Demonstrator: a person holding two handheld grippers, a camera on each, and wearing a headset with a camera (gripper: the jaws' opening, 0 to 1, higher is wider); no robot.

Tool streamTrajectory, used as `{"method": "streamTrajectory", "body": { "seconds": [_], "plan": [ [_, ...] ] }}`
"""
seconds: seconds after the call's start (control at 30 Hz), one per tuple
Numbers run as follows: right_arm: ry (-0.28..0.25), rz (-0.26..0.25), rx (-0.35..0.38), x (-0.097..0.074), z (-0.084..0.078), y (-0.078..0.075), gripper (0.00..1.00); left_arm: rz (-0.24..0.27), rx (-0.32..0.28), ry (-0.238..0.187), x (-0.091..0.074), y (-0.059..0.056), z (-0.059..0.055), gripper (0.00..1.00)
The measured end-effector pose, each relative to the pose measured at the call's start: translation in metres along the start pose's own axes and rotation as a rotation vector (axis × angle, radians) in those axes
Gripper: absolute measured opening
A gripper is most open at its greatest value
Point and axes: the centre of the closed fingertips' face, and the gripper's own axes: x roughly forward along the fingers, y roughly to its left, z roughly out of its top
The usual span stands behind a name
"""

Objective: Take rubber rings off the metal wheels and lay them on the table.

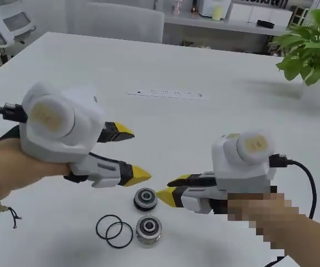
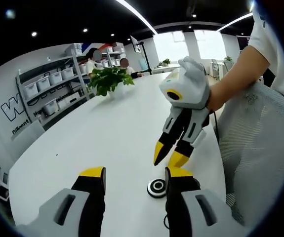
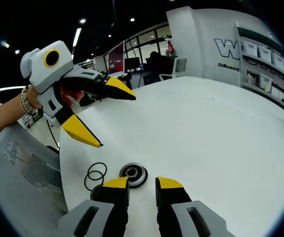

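Over the white table (image 1: pixel 215 128), the left gripper (image 1: pixel 140 154) holds its jaws wide apart and empty. The right gripper (image 1: pixel 163 188) faces it, its jaws narrowly parted and holding nothing. One metal wheel (image 1: pixel 145 199) lies just beside the right gripper's tips. A second wheel (image 1: pixel 148 229) lies beneath them, with two loose rubber rings (image 1: pixel 115 229) on its left-gripper side.

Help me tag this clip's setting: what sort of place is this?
Probably an open-plan office or lab workspace: a large white table, shelves of storage bins along the wall, a potted plant and a mesh office chair.
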Motion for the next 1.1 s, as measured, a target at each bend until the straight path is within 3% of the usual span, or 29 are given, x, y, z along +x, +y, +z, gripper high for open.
{"method": "streamTrajectory", "body": {
  "seconds": [0.13, 0.2, 0.4, 0.53, 0.63, 0.8, 0.93, 1.1],
  "plan": [
    [0.049, 0.041, -0.071, 0.002, -0.011, 0.001, 0.18, -0.024, 0.012, 0.021, 0.003, -0.007, -0.013, 0.38],
    [0.071, 0.047, -0.064, 0.003, -0.016, -0.002, 0.18, -0.043, -0.014, 0.027, 0.007, -0.011, -0.016, 0.36],
    [0.062, 0.11, -0.153, 0.011, -0.007, 0.01, 0.22, -0.085, -0.021, 0.04, 0.022, -0.015, -0.02, 0.33],
    [0.074, 0.121, -0.19, 0.016, -0.01, 0.01, 0.23, -0.08, -0.03, 0.059, 0.028, -0.012, -0.026, 0.31],
    [0.09, 0.137, -0.193, 0.016, -0.018, 0.011, 0.24, -0.077, -0.018, 0.06, 0.03, -0.014, -0.029, 0.27],
    [0.102, 0.136, -0.201, 0.019, -0.021, 0.011, 0.24, -0.095, -0.007, 0.054, 0.034, -0.024, -0.033, 0.11],
    [0.08, 0.117, -0.179, 0.019, -0.018, 0.01, 0.24, -0.119, -0.058, 0.05, 0.038, -0.031, -0.036, 0.13],
    [0.079, 0.11, -0.168, 0.022, -0.019, 0.01, 0.25, -0.124, -0.046, 0.075, 0.041, -0.035, -0.043, 0.13]
  ]
}}
